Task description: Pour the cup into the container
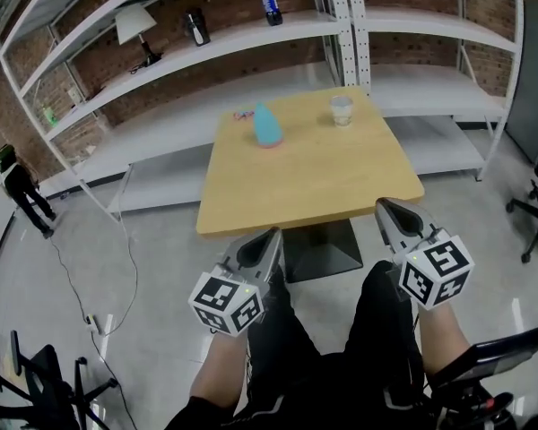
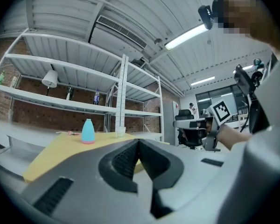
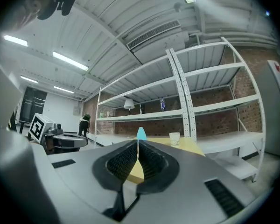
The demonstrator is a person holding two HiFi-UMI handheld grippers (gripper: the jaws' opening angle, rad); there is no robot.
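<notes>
A small translucent cup [image 1: 342,110] stands near the far right corner of the wooden table [image 1: 310,179]. A turquoise bottle-shaped container [image 1: 268,126] with a pink base stands to its left. Both show small in the left gripper view, cup [image 2: 120,131] and container [image 2: 87,131], and in the right gripper view, cup [image 3: 174,138] and container [image 3: 141,134]. My left gripper [image 1: 271,238] and right gripper [image 1: 385,209] hover over my lap, short of the table's near edge, both shut and empty.
White metal shelving [image 1: 251,34] runs behind the table, holding a lamp [image 1: 137,27], a dark flask [image 1: 196,28] and a drinks bottle [image 1: 269,1]. A small pink item [image 1: 242,114] lies by the container. A person [image 1: 20,186] stands far left; office chairs [image 1: 535,200] sit at the right.
</notes>
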